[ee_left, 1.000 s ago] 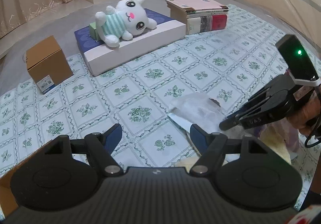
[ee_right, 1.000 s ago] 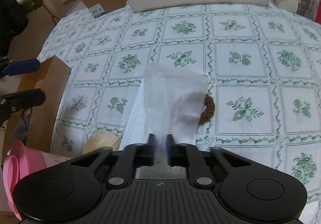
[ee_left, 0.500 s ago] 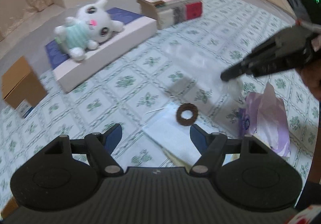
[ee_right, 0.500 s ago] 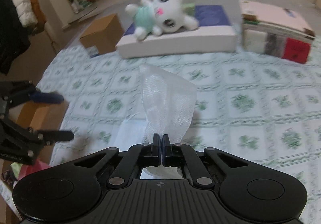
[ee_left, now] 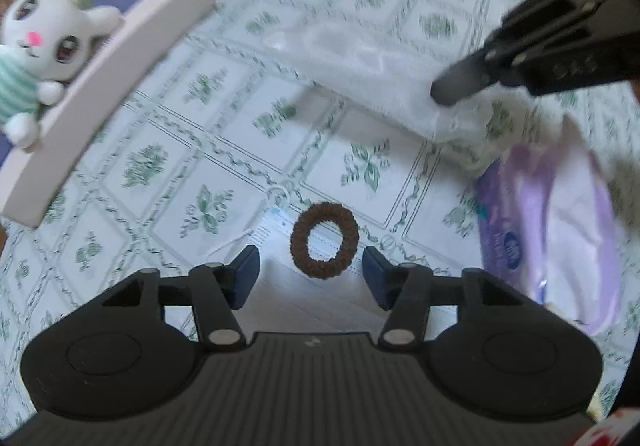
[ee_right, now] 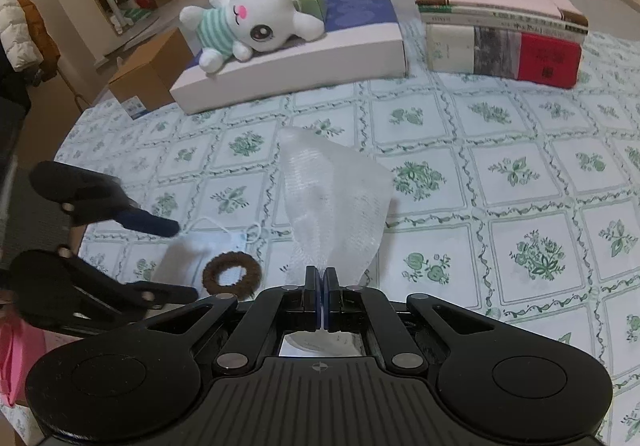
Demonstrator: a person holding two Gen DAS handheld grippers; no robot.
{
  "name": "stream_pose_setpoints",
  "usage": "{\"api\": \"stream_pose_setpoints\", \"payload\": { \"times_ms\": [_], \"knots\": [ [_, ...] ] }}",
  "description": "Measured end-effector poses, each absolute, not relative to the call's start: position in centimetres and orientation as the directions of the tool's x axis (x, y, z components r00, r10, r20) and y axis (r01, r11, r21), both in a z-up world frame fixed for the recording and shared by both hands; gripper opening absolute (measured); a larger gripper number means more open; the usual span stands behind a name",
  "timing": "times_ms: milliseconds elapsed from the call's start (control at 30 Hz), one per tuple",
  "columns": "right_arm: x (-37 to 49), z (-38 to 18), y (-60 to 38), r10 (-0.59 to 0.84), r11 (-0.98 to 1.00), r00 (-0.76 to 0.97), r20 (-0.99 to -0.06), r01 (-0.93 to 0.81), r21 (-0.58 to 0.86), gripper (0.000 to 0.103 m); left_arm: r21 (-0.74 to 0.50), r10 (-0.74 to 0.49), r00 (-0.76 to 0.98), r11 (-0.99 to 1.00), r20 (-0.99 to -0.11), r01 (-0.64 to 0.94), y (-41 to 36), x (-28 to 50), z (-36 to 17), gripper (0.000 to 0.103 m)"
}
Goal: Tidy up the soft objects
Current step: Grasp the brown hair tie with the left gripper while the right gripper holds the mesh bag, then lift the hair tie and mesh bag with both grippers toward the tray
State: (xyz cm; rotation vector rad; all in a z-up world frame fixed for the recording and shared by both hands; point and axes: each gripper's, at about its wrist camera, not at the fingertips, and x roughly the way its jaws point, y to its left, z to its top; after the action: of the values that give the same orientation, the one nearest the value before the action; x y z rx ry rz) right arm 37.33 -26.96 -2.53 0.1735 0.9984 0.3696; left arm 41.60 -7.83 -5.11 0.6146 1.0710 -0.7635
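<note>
My right gripper [ee_right: 321,278] is shut on a white gauze cloth [ee_right: 336,202] and holds it up above the table; the cloth also shows in the left wrist view [ee_left: 372,62]. My left gripper [ee_left: 310,270] is open and empty, with a brown hair tie [ee_left: 324,246] lying between its fingers on a white face mask [ee_left: 280,278]. The hair tie [ee_right: 232,276] and mask [ee_right: 192,254] also show in the right wrist view, beside the left gripper [ee_right: 180,258]. A white plush bunny [ee_right: 256,18] lies on a flat white and blue box [ee_right: 304,58].
A stack of books [ee_right: 500,30] stands at the back right. A brown cardboard box [ee_right: 152,74] sits at the back left. A purple tissue pack [ee_left: 548,222] lies at the right of the left gripper. Something pink [ee_right: 16,358] is at the table's left edge.
My right gripper has lifted the gauze cloth off the hair tie and mask. My left gripper has moved forward and down, so the hair tie now lies between its fingers.
</note>
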Motion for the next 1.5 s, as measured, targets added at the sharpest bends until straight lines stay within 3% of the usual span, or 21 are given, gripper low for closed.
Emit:
{"api": "stream_pose_setpoints", "payload": {
  "times_ms": [167, 333, 400, 467, 533, 933, 1200, 1500],
  "knots": [
    [37.6, -3.8, -27.3, 0.391, 0.92, 0.468, -0.793, -0.225, 0.321, 0.001, 0.078, -0.205, 0.227, 0.555, -0.952, 0.828, -9.3, 42.2, -6.9, 0.048],
    [37.7, -4.3, -27.6, 0.397, 0.917, 0.462, -0.793, -0.221, 0.331, 0.001, 0.077, -0.162, 0.192, 0.538, -0.968, 0.839, -10.2, 42.9, -7.8, 0.038],
    [37.7, -4.4, -27.7, 0.4, 0.916, 0.461, -0.792, -0.223, 0.333, 0.001, 0.08, -0.153, 0.188, 0.528, -0.97, 0.845, -10.4, 43.0, -7.9, 0.033],
    [37.6, -4.4, -27.8, 0.403, 0.915, 0.462, -0.79, -0.223, 0.336, 0.001, 0.093, -0.143, 0.193, 0.52, -0.971, 0.849, -10.6, 42.9, -7.9, 0.019],
    [37.5, -4.3, -27.9, 0.404, 0.915, 0.465, -0.788, -0.221, 0.339, 0.001, 0.098, -0.144, 0.201, 0.523, -0.969, 0.847, -10.6, 42.9, -7.6, 0.015],
    [33.7, 0.7, -27.7, 0.444, 0.896, 0.515, -0.733, -0.244, 0.371, 0.001, 0.078, -0.267, 0.361, 0.699, -0.893, 0.711, -6.4, 40.7, 1.7, 0.015],
    [26.8, 6.7, -25.8, 0.533, 0.845, 0.557, -0.636, -0.316, 0.432, 0.001, 0.026, -0.339, 0.496, 0.806, -0.799, 0.592, -2.8, 32.8, 8.2, 0.015],
    [18.1, 9.1, -24.8, 0.612, 0.784, 0.568, -0.55, -0.346, 0.516, 0.001, -0.018, -0.367, 0.595, 0.86, -0.715, 0.509, 0.0, 20.9, 10.7, 0.015]
  ]
}}
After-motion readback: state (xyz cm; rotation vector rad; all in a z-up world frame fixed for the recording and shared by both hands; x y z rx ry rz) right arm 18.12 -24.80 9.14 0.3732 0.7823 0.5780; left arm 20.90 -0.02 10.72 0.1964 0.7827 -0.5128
